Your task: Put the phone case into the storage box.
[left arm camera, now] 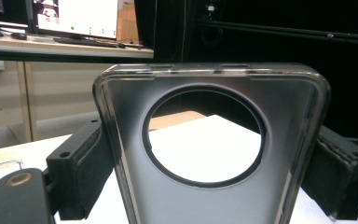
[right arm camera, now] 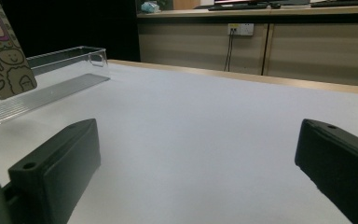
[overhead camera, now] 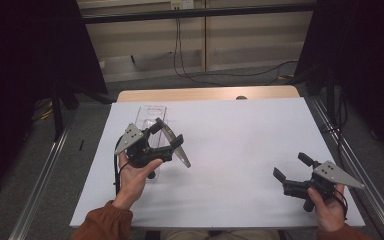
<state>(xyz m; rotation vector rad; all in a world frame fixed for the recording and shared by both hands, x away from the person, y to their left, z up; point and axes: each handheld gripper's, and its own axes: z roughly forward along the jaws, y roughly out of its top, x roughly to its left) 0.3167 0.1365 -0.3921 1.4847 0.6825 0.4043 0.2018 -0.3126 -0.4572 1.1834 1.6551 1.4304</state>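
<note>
My left gripper (overhead camera: 169, 132) is lifted above the left half of the table and is shut on a phone case (overhead camera: 176, 145). In the left gripper view the case (left arm camera: 205, 203) stands upright between the two black jaws, its inside facing the camera, with a large round camera hole through it. The right gripper view catches the case's (right arm camera: 2, 51) cartoon-printed back at the far left. My right gripper (overhead camera: 291, 166) rests low near the table's front right corner, open, with nothing between its jaws (right arm camera: 196, 172).
A clear plastic tray (overhead camera: 150, 112) lies on the white table sheet (overhead camera: 240, 135) behind and under the left gripper, and appears as the tray (right arm camera: 51, 88) at the left of the right gripper view. Metal rails run along both table sides. Cables hang beyond the far edge.
</note>
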